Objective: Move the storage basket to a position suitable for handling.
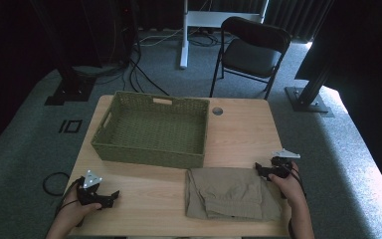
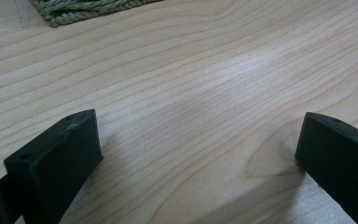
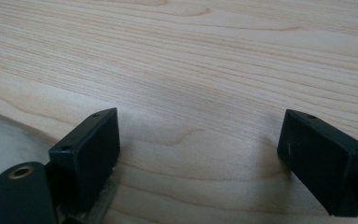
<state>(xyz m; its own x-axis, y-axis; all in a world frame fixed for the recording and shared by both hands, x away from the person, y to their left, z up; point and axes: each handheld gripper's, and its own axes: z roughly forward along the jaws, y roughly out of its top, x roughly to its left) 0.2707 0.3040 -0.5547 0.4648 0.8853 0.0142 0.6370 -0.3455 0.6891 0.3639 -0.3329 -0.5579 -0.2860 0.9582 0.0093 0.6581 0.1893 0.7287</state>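
A folded khaki garment [image 1: 231, 193] lies on the wooden table [image 1: 238, 134] near its front edge, right of centre. My right gripper [image 1: 261, 171] rests at the garment's upper right corner; in the right gripper view its jaws [image 3: 198, 140] stand open over bare wood, with the cloth's edge [image 3: 9, 140] just left of the left jaw. My left gripper [image 1: 113, 195] sits low at the front left of the table, pointing right. Its jaws [image 2: 198, 140] are open, with only wood grain between them.
A green woven basket [image 1: 151, 149], with nothing in it, takes up the back left of the table; its corner [image 2: 84, 7] shows at the top of the left gripper view. A cable hole [image 1: 217, 111] is beside it. A folding chair [image 1: 251, 52] stands behind the table.
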